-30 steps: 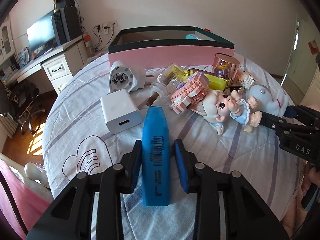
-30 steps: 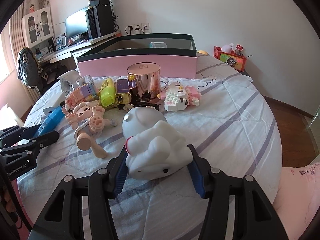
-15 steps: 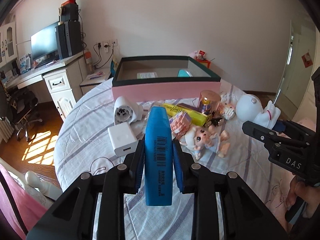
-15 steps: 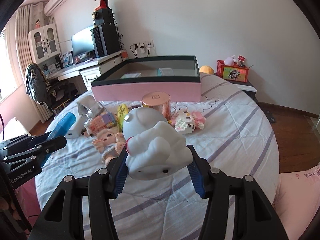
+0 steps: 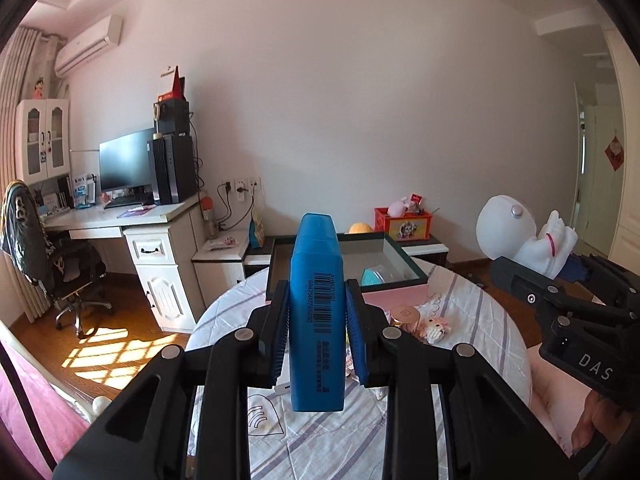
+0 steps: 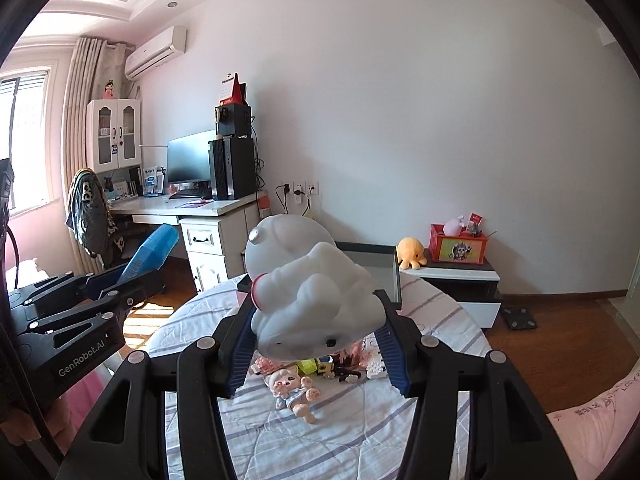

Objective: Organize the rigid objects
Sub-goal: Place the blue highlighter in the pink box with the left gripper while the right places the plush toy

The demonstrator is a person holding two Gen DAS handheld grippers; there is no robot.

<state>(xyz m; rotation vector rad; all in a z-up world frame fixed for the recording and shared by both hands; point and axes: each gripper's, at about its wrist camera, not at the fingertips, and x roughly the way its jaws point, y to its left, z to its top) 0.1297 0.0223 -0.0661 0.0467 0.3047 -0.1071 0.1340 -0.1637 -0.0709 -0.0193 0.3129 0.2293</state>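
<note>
Bedroom wall and desk now fill both views, the striped bed [image 5: 472, 320] dropping away; left gripper [image 5: 318, 332] clamps the blue highlighter [image 5: 318, 320], right gripper [image 6: 316, 344] grips the white astronaut figure [image 6: 312, 292]; both lifted clear, likely bound for the pink box [image 5: 400, 276].

I see the box [image 5: 408, 268] at the far side of the bed [image 6: 440, 320]. Before the box lie a cylinder [image 5: 404, 314], a brick toy [image 5: 434, 329] and a doll [image 6: 294, 390]. Left of the box stands the desk [image 5: 120, 216]; right of it, a nightstand [image 6: 460, 276] with a plush [image 6: 412, 253] on top.
</note>
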